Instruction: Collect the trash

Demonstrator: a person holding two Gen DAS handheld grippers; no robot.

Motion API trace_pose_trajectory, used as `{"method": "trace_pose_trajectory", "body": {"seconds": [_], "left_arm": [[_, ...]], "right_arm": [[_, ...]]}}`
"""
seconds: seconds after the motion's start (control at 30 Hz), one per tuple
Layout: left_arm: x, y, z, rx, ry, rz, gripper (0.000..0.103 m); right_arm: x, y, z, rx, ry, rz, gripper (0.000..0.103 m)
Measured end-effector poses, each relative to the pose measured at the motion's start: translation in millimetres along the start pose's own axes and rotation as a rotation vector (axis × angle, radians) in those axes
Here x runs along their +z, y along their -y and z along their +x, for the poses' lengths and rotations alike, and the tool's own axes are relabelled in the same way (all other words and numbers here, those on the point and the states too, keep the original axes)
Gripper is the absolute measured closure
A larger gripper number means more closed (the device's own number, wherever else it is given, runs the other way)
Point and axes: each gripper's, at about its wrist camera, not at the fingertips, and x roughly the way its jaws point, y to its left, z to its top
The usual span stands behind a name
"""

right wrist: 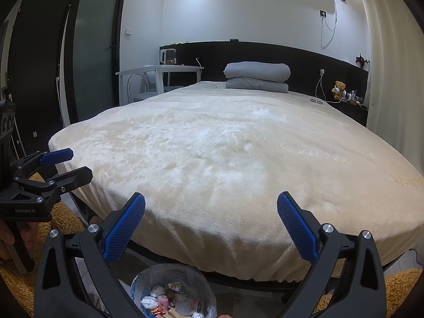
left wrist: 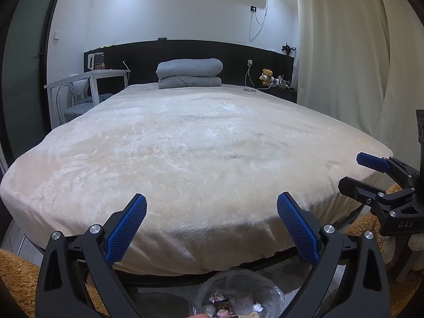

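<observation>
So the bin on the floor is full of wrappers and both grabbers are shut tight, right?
Not quite. The bin does hold wrappers, but both grabbers are open: the left wrist view shows the left gripper spread wide, and the right wrist view shows the same for the right gripper.

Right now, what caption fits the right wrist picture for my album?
Open right gripper above a bin of wrappers at the foot of a cream bed.
</observation>
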Motion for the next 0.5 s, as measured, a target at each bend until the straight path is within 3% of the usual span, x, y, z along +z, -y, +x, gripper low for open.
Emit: {"method": "trace_pose_trajectory", "body": {"seconds": [0.5], "left_arm": [[-1.2, -1.4, 1.4, -0.006, -0.001, 0.007, 0.006]], "right_arm": [[-0.1, 0.2, 0.5, 0.0, -0.002, -0.007, 0.005]]}}
